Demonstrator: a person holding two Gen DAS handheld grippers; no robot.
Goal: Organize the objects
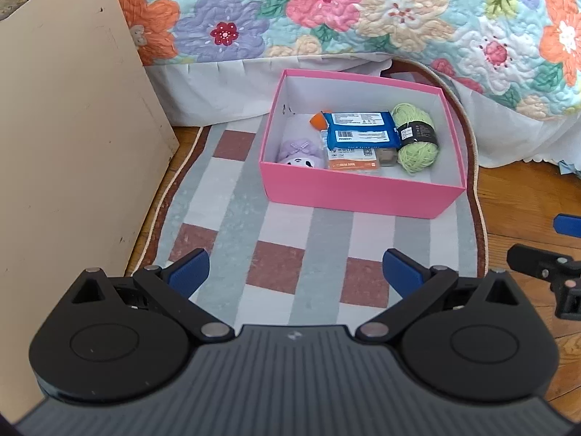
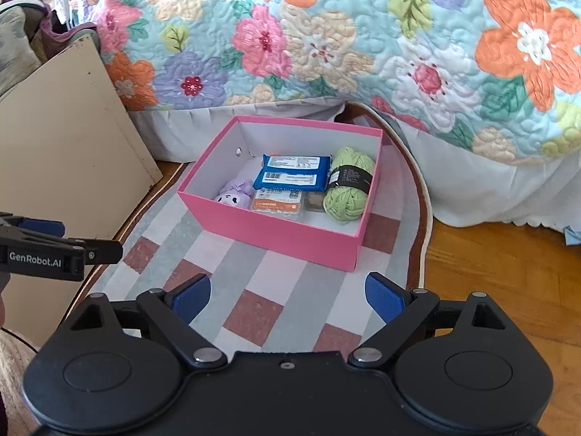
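Now both tools are spread wide and hold nothing: the left gripper and the right gripper hang over the checked rug. Farther away on it stands the pink box, with blue packets, green yarn at right and a purple plush toy at left inside.

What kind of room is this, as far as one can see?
Probably a bedroom: a flowered quilt hangs over a bed's edge, and a checked rug lies on the wooden floor beside it.
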